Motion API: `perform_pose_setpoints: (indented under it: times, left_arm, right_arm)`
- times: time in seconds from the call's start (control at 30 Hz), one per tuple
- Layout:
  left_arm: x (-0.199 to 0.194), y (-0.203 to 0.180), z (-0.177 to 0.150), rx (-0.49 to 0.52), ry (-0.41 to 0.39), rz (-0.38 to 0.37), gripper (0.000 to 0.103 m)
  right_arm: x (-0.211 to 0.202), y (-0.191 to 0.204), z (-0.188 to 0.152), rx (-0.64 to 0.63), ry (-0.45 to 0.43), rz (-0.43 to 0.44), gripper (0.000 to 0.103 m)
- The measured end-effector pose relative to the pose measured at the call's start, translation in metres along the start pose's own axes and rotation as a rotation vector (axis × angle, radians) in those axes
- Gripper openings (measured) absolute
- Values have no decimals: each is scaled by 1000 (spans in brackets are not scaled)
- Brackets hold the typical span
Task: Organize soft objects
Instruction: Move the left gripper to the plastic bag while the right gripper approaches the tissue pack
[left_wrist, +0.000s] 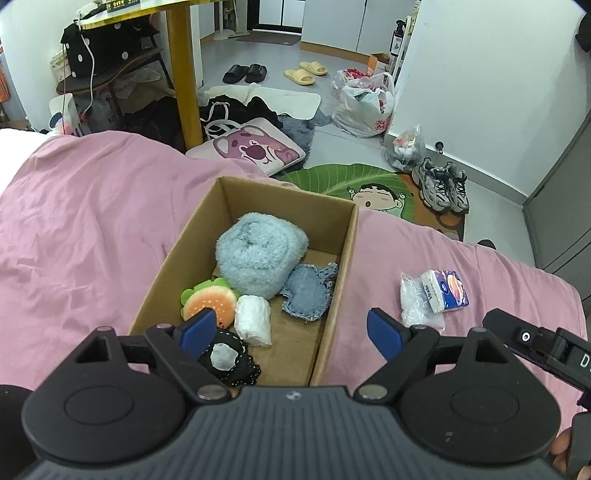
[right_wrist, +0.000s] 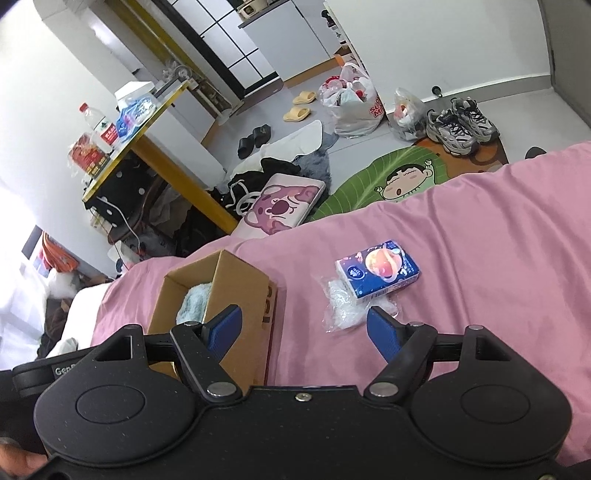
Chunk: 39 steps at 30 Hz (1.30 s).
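While both grippers hang over the pink bedsheet (left_wrist: 92, 229), this is how things lie:

Left gripper (left_wrist: 291, 330): jaws spread wide, nothing between them; the blue pads (left_wrist: 199, 326) straddle the near right wall of the box, one pad over its inside, the other over the sheet.

Right gripper (right_wrist: 304, 326): jaws spread wide, holding nothing; its left pad sits in front of the box's outer wall and its right pad just short of the plastic wrapper.

Box (left_wrist: 341, 266): open cardboard, standing on the sheet directly ahead of the left gripper, and ahead and to the left of the right gripper (right_wrist: 243, 295).

Blue towel (left_wrist: 258, 254): a fluffy roll in the middle of the box, ahead of the left gripper; its edge shows over the box rim in the right wrist view (right_wrist: 194, 301).

Denim patch (left_wrist: 310, 291): flat on the box floor, touching the towel's right side.

Burger toy (left_wrist: 210, 301): against the towel's near left, just beyond the left pad.

White bundle (left_wrist: 253, 319): between the burger toy and the denim patch.

Black pouch (left_wrist: 231, 358): nearest corner of the box, partly hidden behind the left gripper's finger.

Tissue pack (right_wrist: 378, 271): outside the box on the sheet, ahead of the right gripper, resting on the wrapper's far edge.

Plastic wrapper (right_wrist: 343, 308): crumpled and clear, just ahead of the right gripper's right pad.
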<state>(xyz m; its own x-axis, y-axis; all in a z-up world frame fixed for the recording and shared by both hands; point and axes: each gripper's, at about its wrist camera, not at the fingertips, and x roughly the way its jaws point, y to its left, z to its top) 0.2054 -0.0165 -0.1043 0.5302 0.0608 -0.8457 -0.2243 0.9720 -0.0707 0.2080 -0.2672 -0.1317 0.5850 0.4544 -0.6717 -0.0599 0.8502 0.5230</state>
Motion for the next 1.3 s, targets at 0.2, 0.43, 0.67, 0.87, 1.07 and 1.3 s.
perform_pose_setpoints:
  times: [0.2, 0.43, 0.67, 0.87, 1.07, 1.3]
  left_arm:
    - [-3, -8, 1, 2, -6, 14, 87]
    - [-4, -19, 2, 10, -23, 11, 87]
    - [0, -34, 4, 28, -33, -5, 87]
    - [8, -51, 6, 60, -29, -17, 86]
    - [18, -59, 10, 65, -29, -31, 83]
    - [35, -69, 11, 70, -3, -46, 70]
  right_arm:
    - [0, -6, 5, 8, -8, 19, 74]
    - [-3, -18, 9, 15, -12, 18, 74]
    - [1, -33, 13, 48, -6, 5, 74]
    - [8, -38, 15, 53, 4, 2, 74]
    - [20, -46, 20, 52, 24, 1, 74]
    - [34, -52, 26, 42, 39, 5, 74]
